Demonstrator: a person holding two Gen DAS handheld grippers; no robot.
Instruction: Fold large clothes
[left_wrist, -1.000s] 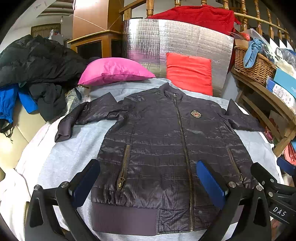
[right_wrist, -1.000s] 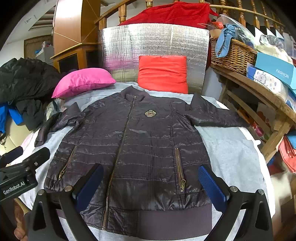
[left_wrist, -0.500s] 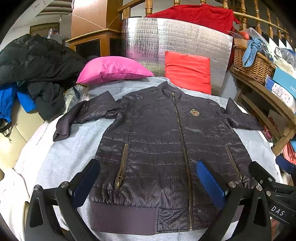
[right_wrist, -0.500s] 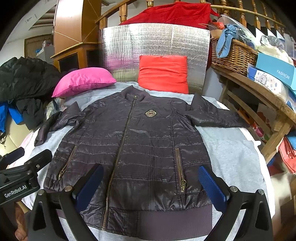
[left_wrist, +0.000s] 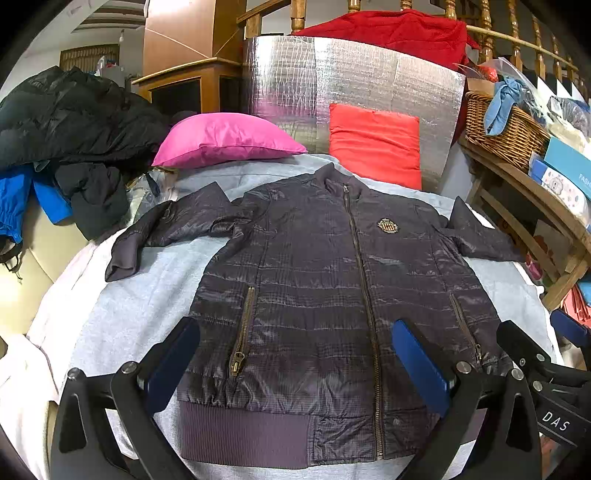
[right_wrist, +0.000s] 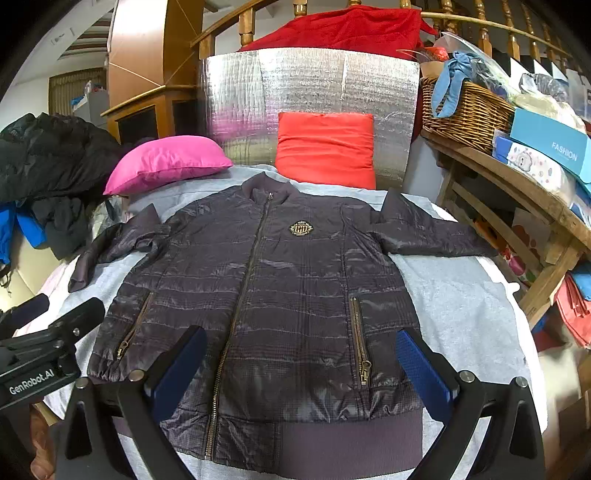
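Left wrist view: dark quilted zip-front jacket (left_wrist: 332, 295) lies flat, front up, on the grey-sheeted bed (left_wrist: 122, 314); barely any shift over the last second. Left hand-held gripper (left_wrist: 295, 363) and right hand-held gripper (right_wrist: 301, 363) hover over the hem, fingers apart, empty. Folding not yet begun.

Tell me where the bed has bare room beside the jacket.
Grey sheet is bare right of the jacket, below its right sleeve. Another patch lies under the left sleeve. Pillows crowd the head.
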